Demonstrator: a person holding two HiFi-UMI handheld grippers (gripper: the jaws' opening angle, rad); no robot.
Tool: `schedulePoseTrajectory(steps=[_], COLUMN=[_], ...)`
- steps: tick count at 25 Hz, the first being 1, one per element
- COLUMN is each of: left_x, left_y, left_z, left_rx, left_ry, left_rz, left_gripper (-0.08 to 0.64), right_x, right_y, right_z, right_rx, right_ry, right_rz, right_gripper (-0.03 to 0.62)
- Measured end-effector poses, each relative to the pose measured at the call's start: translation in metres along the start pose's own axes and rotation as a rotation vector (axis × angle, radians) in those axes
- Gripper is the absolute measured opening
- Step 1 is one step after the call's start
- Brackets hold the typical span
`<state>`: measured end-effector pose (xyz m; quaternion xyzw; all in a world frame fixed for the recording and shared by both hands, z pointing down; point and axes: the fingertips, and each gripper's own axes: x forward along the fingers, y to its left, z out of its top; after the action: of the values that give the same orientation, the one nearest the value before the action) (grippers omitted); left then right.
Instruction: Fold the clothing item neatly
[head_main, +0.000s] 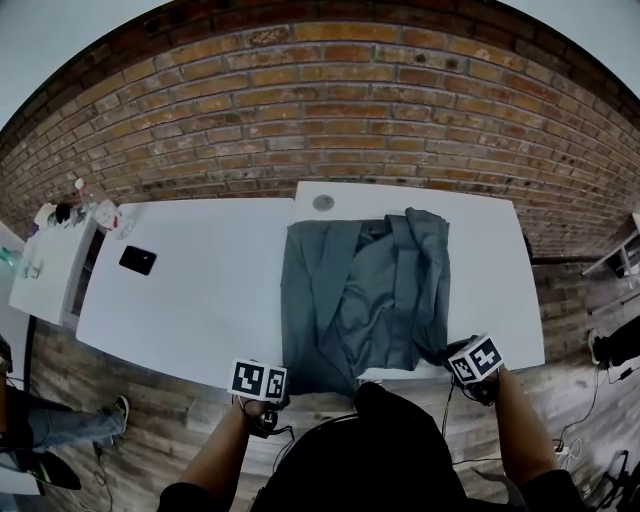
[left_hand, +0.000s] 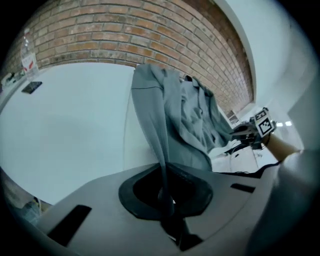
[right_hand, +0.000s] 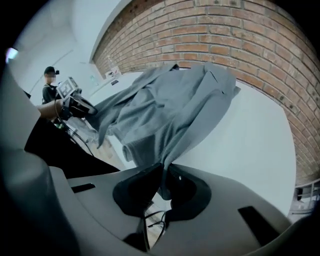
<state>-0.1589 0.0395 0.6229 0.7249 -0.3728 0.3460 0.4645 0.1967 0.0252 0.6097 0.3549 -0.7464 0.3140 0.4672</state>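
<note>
A grey shirt (head_main: 365, 290) lies crumpled on the white table (head_main: 200, 290), its lower hem at the near edge. My left gripper (head_main: 280, 396) is at the shirt's near left corner; in the left gripper view a strip of the grey cloth (left_hand: 165, 125) runs down between the jaws (left_hand: 165, 194), which are shut on it. My right gripper (head_main: 452, 356) is at the near right corner. In the right gripper view the cloth (right_hand: 170, 105) narrows into a fold pinched between the shut jaws (right_hand: 162, 182). Each gripper shows in the other's view: the right (left_hand: 252, 131), the left (right_hand: 75, 102).
A black phone (head_main: 137, 260) lies on the table's left part. Bottles (head_main: 95, 210) stand on a small side table (head_main: 40, 275) at far left. A round grey disc (head_main: 323, 203) sits at the table's far edge. A brick wall (head_main: 330, 110) rises behind. Someone's leg (head_main: 50, 425) is at lower left.
</note>
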Motion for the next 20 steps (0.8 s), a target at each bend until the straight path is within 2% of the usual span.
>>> schedulePoseTrajectory(steps=[4, 6, 8, 11, 13, 17, 20], left_x=[-0.017, -0.027, -0.037, -0.057, -0.072, -0.098, -0.112], left_y=[-0.05, -0.063, -0.067, -0.073, -0.081, -0.104, -0.123], left_z=[-0.013, -0.014, -0.007, 0.015, 0.036, 0.084, 0.131], left_rx=[-0.029, -0.046, -0.071, -0.107, -0.089, -0.009, -0.008], left_ry=[-0.002, -0.023, -0.063, -0.134, -0.183, -0.255, -0.314], left_rz=[-0.227, -0.298, -0.336, -0.393, -0.421, -0.478, -0.551], left_gripper=[0.015, 0.015, 0.015, 0.015, 0.015, 0.015, 0.015], right_x=[-0.023, -0.034, -0.047, -0.071, -0.09, -0.117, -0.128], right_y=[0.041, 0.067, 0.086, 0.094, 0.092, 0.083, 0.074], right_z=[-0.012, -0.017, -0.012, 0.013, 0.035, 0.084, 0.126], right_rx=[-0.038, -0.072, -0.069, -0.014, -0.001, -0.071, -0.129], right_ry=[-0.045, -0.061, -0.106, -0.224, -0.3, -0.39, -0.439], right_rz=[0.133, 0.21, 0.283, 0.369, 0.399, 0.418, 0.426], right_gripper=[0.043, 0.043, 0.043, 0.043, 0.043, 0.043, 0.043])
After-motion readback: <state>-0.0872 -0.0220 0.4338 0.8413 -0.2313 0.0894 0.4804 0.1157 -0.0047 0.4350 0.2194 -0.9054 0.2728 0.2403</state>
